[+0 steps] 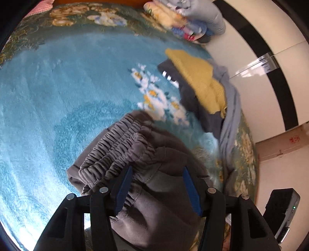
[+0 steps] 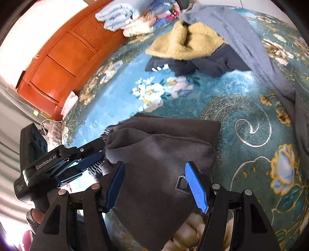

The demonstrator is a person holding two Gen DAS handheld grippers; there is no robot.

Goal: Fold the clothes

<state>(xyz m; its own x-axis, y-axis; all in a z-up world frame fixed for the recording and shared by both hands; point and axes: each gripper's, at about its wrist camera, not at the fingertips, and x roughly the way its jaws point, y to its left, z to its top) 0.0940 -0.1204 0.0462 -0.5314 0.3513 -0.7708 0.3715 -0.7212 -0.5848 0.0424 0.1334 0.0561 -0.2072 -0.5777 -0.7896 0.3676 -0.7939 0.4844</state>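
Grey-brown trousers [image 1: 123, 146] with a gathered elastic waistband lie folded in a bundle on the blue floral blanket [image 1: 58, 92]. My left gripper [image 1: 158, 190] is open, its blue pads wide apart with the waistband end bulging between them. In the right wrist view the same trousers [image 2: 164, 146] show their smooth folded side. My right gripper [image 2: 155, 187] is open too, straddling that cloth, which drapes down toward the camera. The left gripper [image 2: 85, 160] shows at the left there, at the waistband end.
A loose pile lies further along the bed: a yellow fleece [image 2: 183, 42], a dark navy garment [image 2: 208, 63], a long blue-grey garment [image 2: 251, 44]. Folded bedding [image 2: 139, 17] is stacked by the orange wooden headboard [image 2: 63, 56]. White floor [image 1: 251, 48] and a cardboard box [image 1: 283, 142] lie beyond the bed's edge.
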